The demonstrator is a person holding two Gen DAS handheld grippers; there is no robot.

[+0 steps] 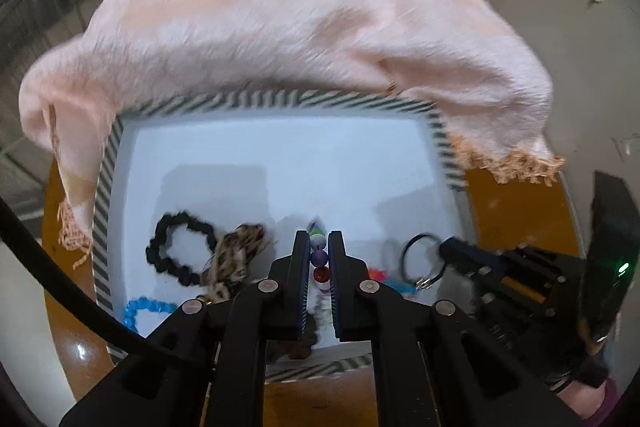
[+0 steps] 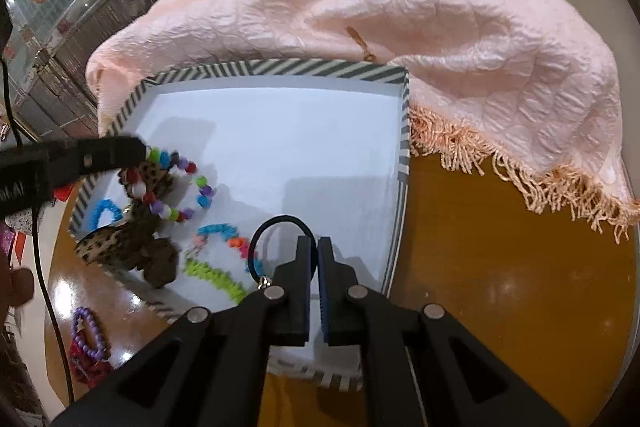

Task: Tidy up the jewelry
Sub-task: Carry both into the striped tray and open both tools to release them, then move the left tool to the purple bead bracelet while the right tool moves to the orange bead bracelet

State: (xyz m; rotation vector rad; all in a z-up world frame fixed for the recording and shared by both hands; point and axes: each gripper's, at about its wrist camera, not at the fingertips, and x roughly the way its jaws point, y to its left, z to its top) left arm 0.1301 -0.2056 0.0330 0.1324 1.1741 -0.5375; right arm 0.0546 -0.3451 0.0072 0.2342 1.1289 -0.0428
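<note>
- Two grippers work over one tray point(image 2: 404, 131), a white-floored box with a black-and-white striped rim, sitting on a round wooden table point(image 2: 500, 267).
- The left gripper point(image 1: 319, 247) has its fingers drawn close around a multicoloured bead bracelet point(image 2: 180, 187); from its own camera, white, purple and red beads sit in a row in the narrow gap between the pads, so it looks clamped on that string.
- From the right-hand camera, that bracelet hangs in a loop from the left gripper's tip above the left side of the tray, over a leopard-print scrunchie point(image 2: 104, 247).
- The right gripper point(image 2: 315, 251) has its fingers nearly together with only a thin slit between them; I cannot tell whether anything is caught there.
- A thin black hair tie point(image 2: 276, 223) with a small metal clasp lies just left of the right gripper's fingertips, on the tray floor, touching or nearly touching the left finger.
- Also in the tray: a black scrunchie point(image 1: 180, 247), a blue bead bracelet point(image 1: 140, 311), and a string of orange, blue and green beads point(image 2: 216, 259) near the front edge.
- A purple bracelet point(image 2: 88, 331) lies outside the tray on the table, at the front left.
- A pink fringed cloth point(image 2: 400, 7) is heaped behind the tray, draped over its far rim.
</note>
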